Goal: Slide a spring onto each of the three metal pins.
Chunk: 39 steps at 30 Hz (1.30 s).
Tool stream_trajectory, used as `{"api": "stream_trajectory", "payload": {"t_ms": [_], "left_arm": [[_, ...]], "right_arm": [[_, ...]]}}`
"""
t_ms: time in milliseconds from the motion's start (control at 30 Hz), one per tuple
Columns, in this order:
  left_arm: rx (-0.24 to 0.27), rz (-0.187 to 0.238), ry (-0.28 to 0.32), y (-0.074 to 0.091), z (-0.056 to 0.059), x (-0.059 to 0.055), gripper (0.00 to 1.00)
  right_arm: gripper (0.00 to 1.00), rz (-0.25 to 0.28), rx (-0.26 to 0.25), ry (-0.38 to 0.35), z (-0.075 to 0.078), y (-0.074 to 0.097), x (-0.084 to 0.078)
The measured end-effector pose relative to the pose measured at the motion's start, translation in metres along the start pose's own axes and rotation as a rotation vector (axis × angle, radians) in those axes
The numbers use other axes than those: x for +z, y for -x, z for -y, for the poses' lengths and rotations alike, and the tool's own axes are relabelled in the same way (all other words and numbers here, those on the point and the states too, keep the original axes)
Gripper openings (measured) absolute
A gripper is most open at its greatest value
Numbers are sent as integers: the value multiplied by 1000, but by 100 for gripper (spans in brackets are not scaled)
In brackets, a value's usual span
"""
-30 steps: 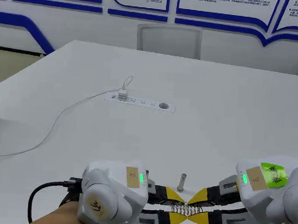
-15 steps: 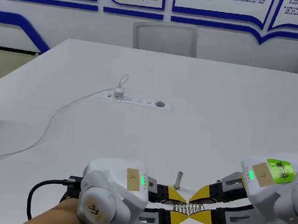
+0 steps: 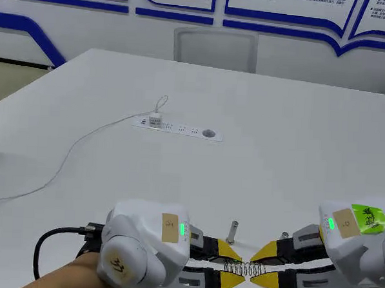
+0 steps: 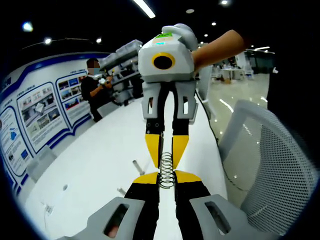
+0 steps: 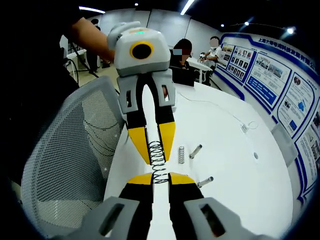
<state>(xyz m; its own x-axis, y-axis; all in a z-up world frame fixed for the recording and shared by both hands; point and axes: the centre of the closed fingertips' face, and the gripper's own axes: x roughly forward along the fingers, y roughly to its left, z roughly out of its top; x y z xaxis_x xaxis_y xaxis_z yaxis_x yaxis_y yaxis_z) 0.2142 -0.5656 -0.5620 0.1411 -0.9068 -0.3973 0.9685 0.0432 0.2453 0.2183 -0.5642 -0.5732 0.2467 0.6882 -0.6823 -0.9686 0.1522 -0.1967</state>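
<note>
My left gripper (image 4: 167, 179) has its two yellow-tipped jaws drawn in to a narrow gap, pinching one end of a spring (image 4: 166, 167). My right gripper (image 5: 160, 180) is closed down the same way on the other end. The spring runs straight between the two sets of tips, which face each other nose to nose. In the head view both grippers sit low at the near edge of the white table (image 3: 276, 155), with the spring held level between them.

Just beyond the spring a metal pin (image 3: 232, 231) stands upright on the table. A second pin (image 3: 283, 236) stands near my right gripper's upper jaw, its lower part hidden behind that jaw. In the right gripper view both pins lie to the right of the held spring. A second spring (image 5: 181, 154) sits just beside the farther of the two. It seems to rest loose on the table, though it is too small for me to be sure.

Farther out, near the middle of the table, lies a white power strip (image 3: 177, 128). A thin cable (image 3: 82, 148) trails from it towards the left edge. A grey chair (image 3: 213, 49) stands at the far side, against a wall with blue-trimmed panels. A mesh chair (image 4: 270, 165) stands close beside the near edge of the table, seen in the left gripper view.
</note>
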Motion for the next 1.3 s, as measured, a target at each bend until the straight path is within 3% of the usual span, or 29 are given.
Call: {"api": "stream_trajectory", "payload": {"t_ms": [433,700,1300], "left_arm": [[19,6,18,3,0,-3,10],[30,10,51,8,-1,-1,10],[59,50,121,7,-4,2,10]], "right_arm": [[11,95,30,-52,-4,11,20],[11,197,54,-124,-6,14,40],[11,309,9,-217,0,13,58]]}}
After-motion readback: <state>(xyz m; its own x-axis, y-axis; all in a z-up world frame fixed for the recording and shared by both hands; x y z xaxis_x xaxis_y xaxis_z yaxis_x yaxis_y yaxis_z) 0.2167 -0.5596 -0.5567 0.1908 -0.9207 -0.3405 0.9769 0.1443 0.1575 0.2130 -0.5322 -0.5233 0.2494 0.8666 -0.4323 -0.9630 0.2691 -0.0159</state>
